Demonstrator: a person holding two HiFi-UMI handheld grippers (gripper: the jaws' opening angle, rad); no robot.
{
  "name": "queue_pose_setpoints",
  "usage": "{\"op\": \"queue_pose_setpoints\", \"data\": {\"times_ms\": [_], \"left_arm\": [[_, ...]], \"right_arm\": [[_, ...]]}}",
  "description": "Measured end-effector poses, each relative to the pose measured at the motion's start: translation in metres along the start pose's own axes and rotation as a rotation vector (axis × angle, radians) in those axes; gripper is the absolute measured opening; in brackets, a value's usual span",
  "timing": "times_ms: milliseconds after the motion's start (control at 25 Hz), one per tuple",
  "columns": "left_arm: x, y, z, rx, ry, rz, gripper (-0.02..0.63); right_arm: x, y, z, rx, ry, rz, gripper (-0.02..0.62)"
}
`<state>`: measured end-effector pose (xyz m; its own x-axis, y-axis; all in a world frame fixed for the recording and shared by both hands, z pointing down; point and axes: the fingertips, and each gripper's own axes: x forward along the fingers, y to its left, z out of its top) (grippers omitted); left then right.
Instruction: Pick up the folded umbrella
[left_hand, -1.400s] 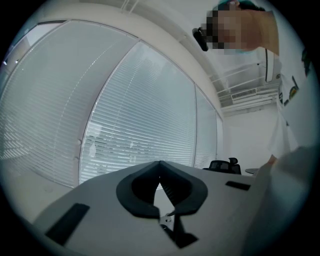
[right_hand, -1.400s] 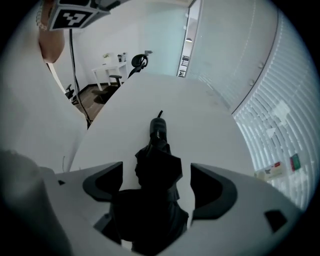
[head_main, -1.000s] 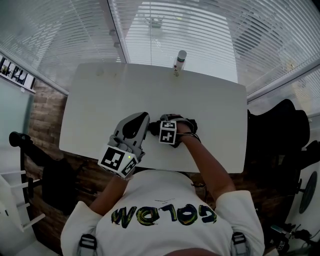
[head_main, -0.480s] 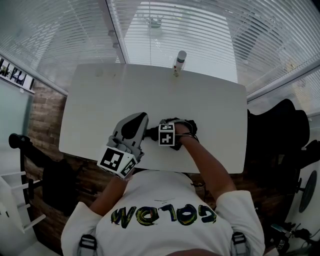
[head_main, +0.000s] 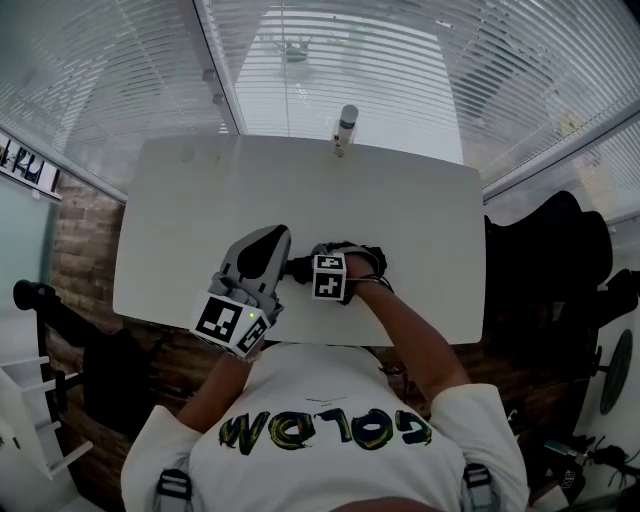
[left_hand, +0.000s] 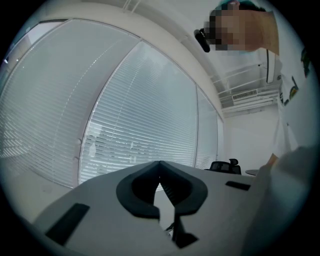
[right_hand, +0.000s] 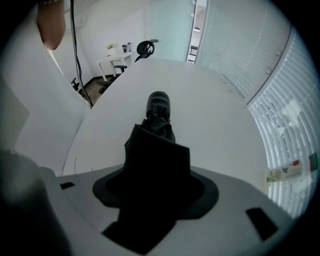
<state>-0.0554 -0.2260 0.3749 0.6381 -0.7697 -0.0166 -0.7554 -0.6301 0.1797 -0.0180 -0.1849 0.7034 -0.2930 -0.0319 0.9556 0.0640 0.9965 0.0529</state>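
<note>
The folded black umbrella (head_main: 297, 267) lies on the white table (head_main: 420, 220) near its front edge. My right gripper (head_main: 335, 262) points steeply down onto it, its marker cube on top hiding most of it. In the right gripper view the umbrella (right_hand: 159, 107) runs away from me, its dark fabric filling the space between the closing jaws of the right gripper (right_hand: 156, 165). My left gripper (head_main: 278, 236) rests just left of the umbrella, pointing level. Seen in its own view, the left gripper (left_hand: 160, 163) is shut, tips touching, with nothing in it.
A small bottle (head_main: 345, 128) stands at the table's far edge by the window blinds. A black office chair (head_main: 545, 260) sits to the right of the table. A brick-patterned floor strip runs along the left side.
The right gripper's cube has sunk slightly onto the umbrella. The left gripper has stayed where it was. The head view has shifted a little.
</note>
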Motion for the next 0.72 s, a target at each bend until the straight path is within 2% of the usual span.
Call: {"op": "queue_pose_setpoints", "data": {"times_ms": [440,720], "left_arm": [[0.002,-0.007,0.004,0.012,-0.002,-0.013,0.011],[0.004,-0.01,0.003,0.014,-0.002,-0.021,0.011]], "right_arm": [[-0.04,-0.025,-0.008,0.18,-0.117,-0.133,0.239],[-0.083,-0.051,-0.009,0.298,-0.227,-0.272,0.239]]}}
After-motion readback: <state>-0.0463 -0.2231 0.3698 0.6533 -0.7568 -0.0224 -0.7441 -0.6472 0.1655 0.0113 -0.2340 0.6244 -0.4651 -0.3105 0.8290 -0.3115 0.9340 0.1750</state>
